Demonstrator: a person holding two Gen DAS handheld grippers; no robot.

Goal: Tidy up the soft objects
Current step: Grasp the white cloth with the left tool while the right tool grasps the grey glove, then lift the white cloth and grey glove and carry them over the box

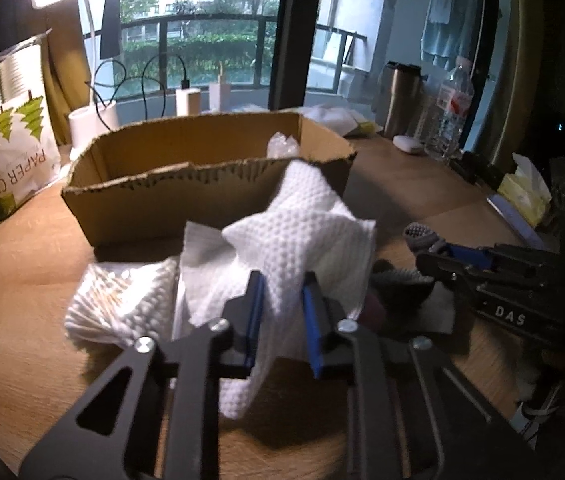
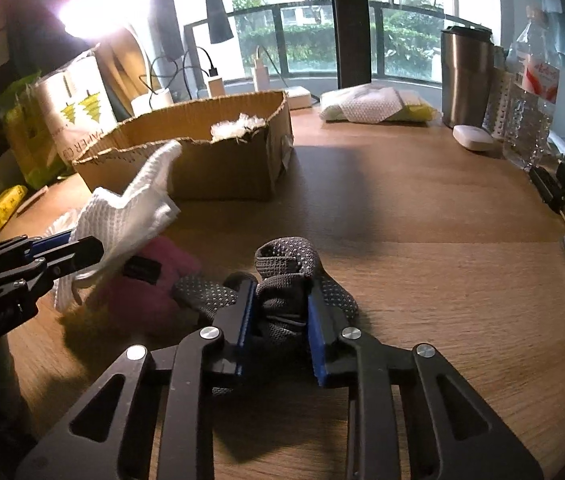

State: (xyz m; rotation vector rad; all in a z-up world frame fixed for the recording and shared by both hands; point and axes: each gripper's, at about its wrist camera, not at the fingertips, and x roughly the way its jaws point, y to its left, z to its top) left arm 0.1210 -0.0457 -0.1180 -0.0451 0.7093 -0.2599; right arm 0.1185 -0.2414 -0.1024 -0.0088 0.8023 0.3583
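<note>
- Between the blue pads of the left hand-held gripper (image 1: 280, 300) sits a white dimpled cloth (image 1: 302, 236), pinched at its lower part; the jaws are closed onto it, and its free end stands up and forward of the fingers, raised off the table (image 1: 22, 280).
- Between the pads of the right hand-held gripper (image 2: 280, 312) is a bunched grey dotted glove (image 2: 286, 276), clamped at its middle with its folds spilling out on both sides of the fingers and its underside on the table.
- Just left of the right hand-held gripper, in the right wrist view, lies a pink soft item (image 2: 150, 280), partly under the white cloth and touching the grey glove.
- Left of the left hand-held gripper, a pack of cotton swabs (image 1: 122, 304) lies on the table, beside a flat white sheet (image 1: 202, 248) that lies under the raised cloth.
- Ahead of the left hand-held gripper stands an open cardboard box (image 1: 202, 184) with torn edges; a crumpled clear plastic piece (image 1: 282, 146) lies in its far right corner.
- Far left of it leans a paper cup package (image 1: 14, 136).
- Far ahead on the right stand a steel tumbler (image 1: 400, 96) and a water bottle (image 1: 450, 108), with a small white case (image 1: 408, 144) near their feet.
- Further right lies a yellow tissue pack (image 1: 524, 192).
</note>
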